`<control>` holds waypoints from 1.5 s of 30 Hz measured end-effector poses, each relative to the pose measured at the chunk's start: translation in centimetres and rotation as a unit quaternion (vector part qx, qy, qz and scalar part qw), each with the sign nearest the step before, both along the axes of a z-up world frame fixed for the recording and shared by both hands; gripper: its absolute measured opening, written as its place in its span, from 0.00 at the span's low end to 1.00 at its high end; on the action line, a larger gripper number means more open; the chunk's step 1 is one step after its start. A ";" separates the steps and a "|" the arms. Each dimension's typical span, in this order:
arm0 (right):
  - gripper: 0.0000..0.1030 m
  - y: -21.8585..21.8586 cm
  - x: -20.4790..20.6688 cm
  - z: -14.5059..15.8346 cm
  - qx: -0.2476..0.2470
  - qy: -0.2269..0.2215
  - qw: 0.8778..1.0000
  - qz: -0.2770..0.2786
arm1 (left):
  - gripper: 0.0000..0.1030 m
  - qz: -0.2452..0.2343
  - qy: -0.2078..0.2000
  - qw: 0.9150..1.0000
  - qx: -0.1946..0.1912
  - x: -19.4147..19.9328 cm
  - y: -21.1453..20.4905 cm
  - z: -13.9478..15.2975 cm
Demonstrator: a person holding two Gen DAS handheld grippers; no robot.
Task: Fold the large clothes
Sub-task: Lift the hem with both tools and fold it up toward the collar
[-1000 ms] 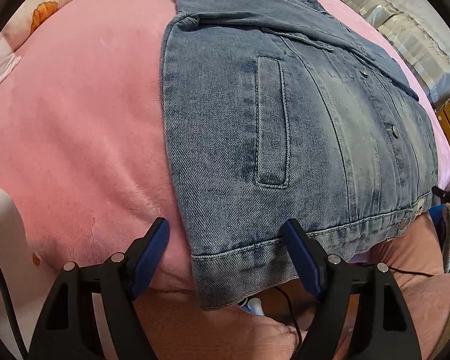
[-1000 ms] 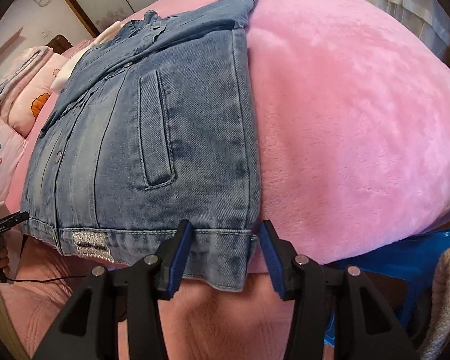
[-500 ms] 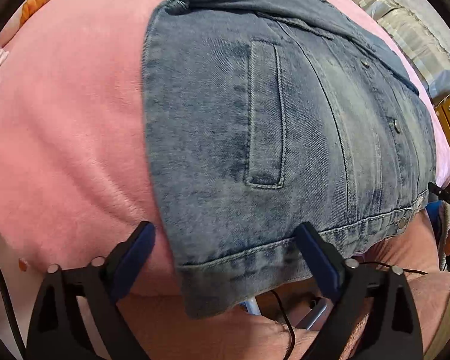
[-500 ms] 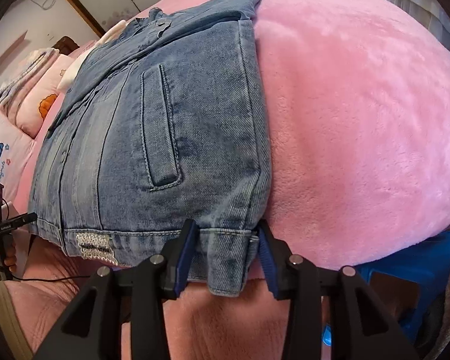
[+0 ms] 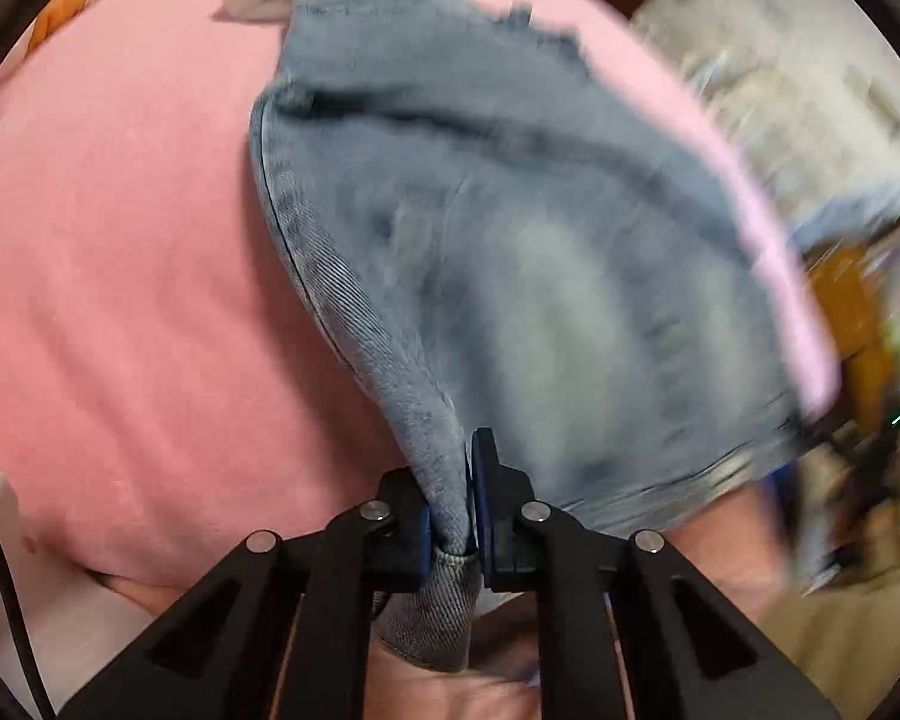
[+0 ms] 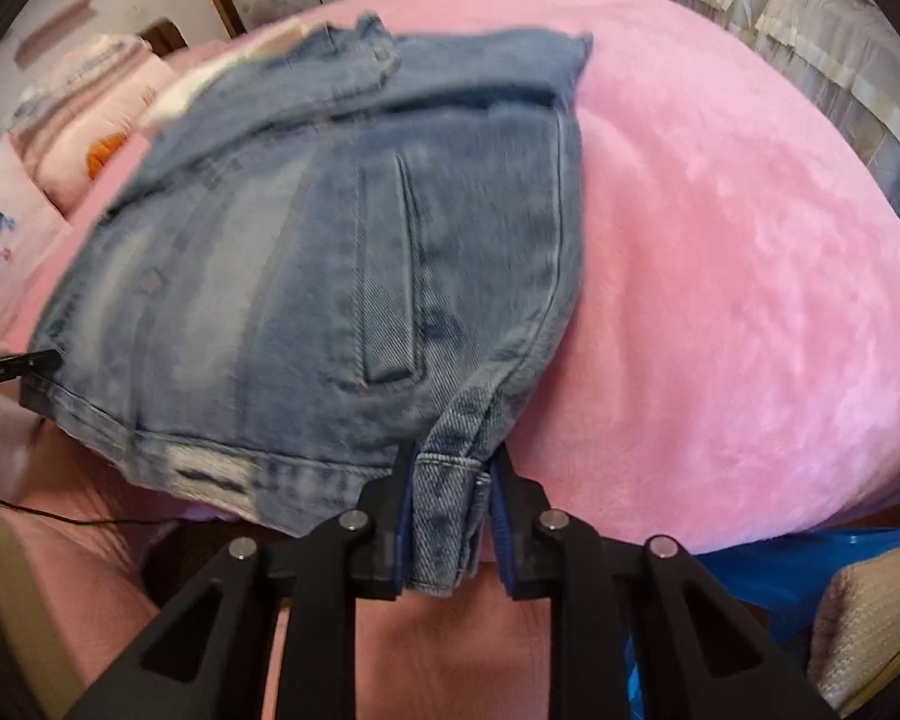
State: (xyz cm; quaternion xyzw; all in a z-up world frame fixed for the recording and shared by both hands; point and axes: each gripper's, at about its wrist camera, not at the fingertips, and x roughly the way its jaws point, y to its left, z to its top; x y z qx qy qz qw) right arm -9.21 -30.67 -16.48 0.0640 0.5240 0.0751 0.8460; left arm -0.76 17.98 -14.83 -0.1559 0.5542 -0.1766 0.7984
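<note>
Heavy blur across the left wrist view: the denim jacket smears so badly that its pocket and buttons cannot be made out. The furniture beyond the pink blanket is streaks only, and nothing there can be named. The hem corner vanishes between the left gripper pads. In the right wrist view, the collar end is soft, and the pillows behind it are hazy, their print unreadable. The right gripper hides the hem corner it pinches. A blue thing lies half hidden under the blanket's edge, unidentifiable.
</note>
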 end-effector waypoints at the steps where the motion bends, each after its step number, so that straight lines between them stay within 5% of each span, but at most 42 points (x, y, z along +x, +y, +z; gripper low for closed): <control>1: 0.20 -0.2 0.0 0.9 0.012 -0.008 1.000 -0.004 | 0.08 0.011 -0.008 0.999 -0.029 0.3 0.4 1.1; 4: 0.20 -0.8 0.1 3.8 0.058 -0.043 0.997 -0.016 | 0.08 0.036 -0.039 0.994 -0.101 1.8 0.6 4.2; 7: 0.20 -0.7 1.3 7.1 0.089 -0.083 0.992 -0.018 | 0.08 0.053 -0.060 0.989 -0.124 4.2 0.1 6.7; 13: 0.20 -1.4 7.4 12.8 0.134 -0.139 0.981 -0.032 | 0.07 0.107 -0.085 0.981 -0.140 11.6 1.4 10.0; 17: 0.20 -4.0 14.8 15.1 0.166 -0.152 0.970 -0.096 | 0.08 0.160 -0.089 0.974 -0.133 18.1 3.9 10.9; 20: 0.23 -6.0 20.4 15.2 0.189 -0.159 0.957 -0.151 | 0.13 0.182 -0.075 0.975 -0.107 24.2 4.6 9.6; 22: 0.44 -7.1 23.6 14.4 0.186 -0.156 0.951 -0.189 | 0.17 0.182 -0.037 0.979 -0.087 27.5 4.8 7.4; 25: 0.55 -8.0 27.0 12.4 0.143 -0.146 0.950 -0.236 | 0.22 0.156 0.004 0.986 -0.051 30.4 3.5 4.2; 27: 0.55 -7.9 28.9 10.6 0.132 -0.126 0.955 -0.235 | 0.48 0.152 -0.001 0.988 0.002 31.3 2.8 2.9; 29: 0.55 -7.8 30.1 8.5 0.125 -0.100 0.960 -0.229 | 0.61 0.160 -0.013 0.987 0.013 31.8 3.0 2.2; 33: 0.55 -6.9 31.1 4.8 0.099 -0.063 0.970 -0.213 | 0.62 0.156 -0.013 0.987 0.028 32.8 3.3 0.9; 38: 0.55 -5.7 32.9 2.5 0.072 -0.047 0.979 -0.183 | 0.62 0.097 -0.050 0.989 0.102 34.2 1.6 0.4; 45: 0.55 -3.3 36.7 0.9 -0.011 -0.037 0.991 -0.129 | 0.62 0.006 -0.083 0.975 0.207 36.4 -1.1 -0.2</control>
